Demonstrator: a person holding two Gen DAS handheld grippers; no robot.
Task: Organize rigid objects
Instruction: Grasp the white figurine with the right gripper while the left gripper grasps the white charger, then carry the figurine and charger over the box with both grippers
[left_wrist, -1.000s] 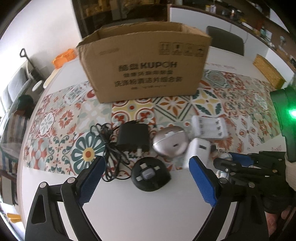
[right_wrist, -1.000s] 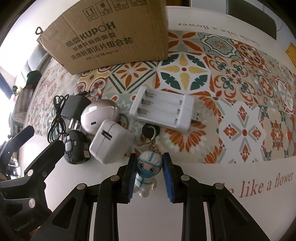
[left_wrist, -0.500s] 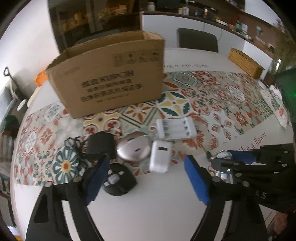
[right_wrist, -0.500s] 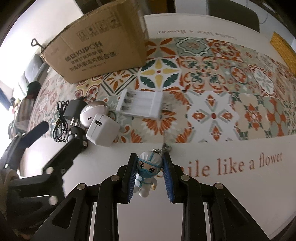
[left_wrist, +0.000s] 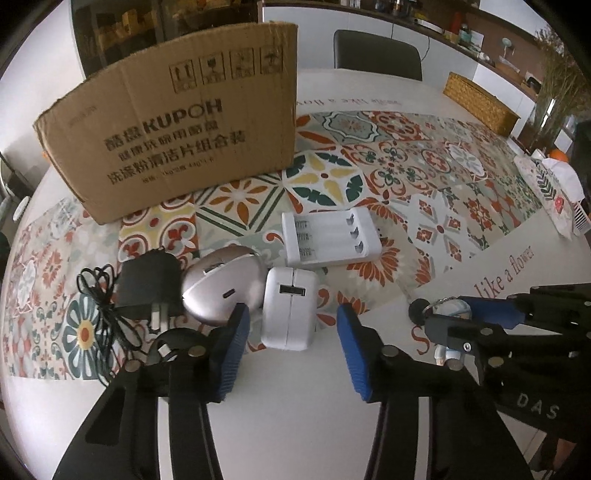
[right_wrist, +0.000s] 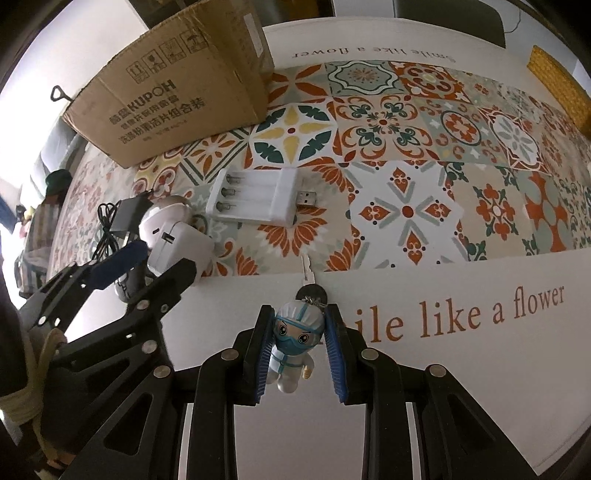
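My right gripper (right_wrist: 299, 334) is shut on a small figurine keychain (right_wrist: 293, 339) in white suit and blue mask; its ring and key (right_wrist: 308, 280) hang towards the table. My left gripper (left_wrist: 291, 350) is open, its jaws either side of a white square charger (left_wrist: 288, 308). Beside the charger lie a silver egg-shaped device (left_wrist: 221, 284), a black adapter with cable (left_wrist: 144, 288) and a white battery charger (left_wrist: 328, 236). A KUPOH cardboard box (left_wrist: 177, 136) stands behind them. The right gripper also shows in the left wrist view (left_wrist: 454, 325).
The table carries a patterned tile cloth (right_wrist: 406, 147) with a white border and lettering (right_wrist: 461, 317). A woven basket (left_wrist: 480, 103) sits at the far right edge. A dark chair (left_wrist: 376, 55) stands behind the table.
My right gripper has lifted the keychain and carried it right, away from the pile. My left gripper has shifted right and forward, now framing the white square charger, and its jaws have narrowed.
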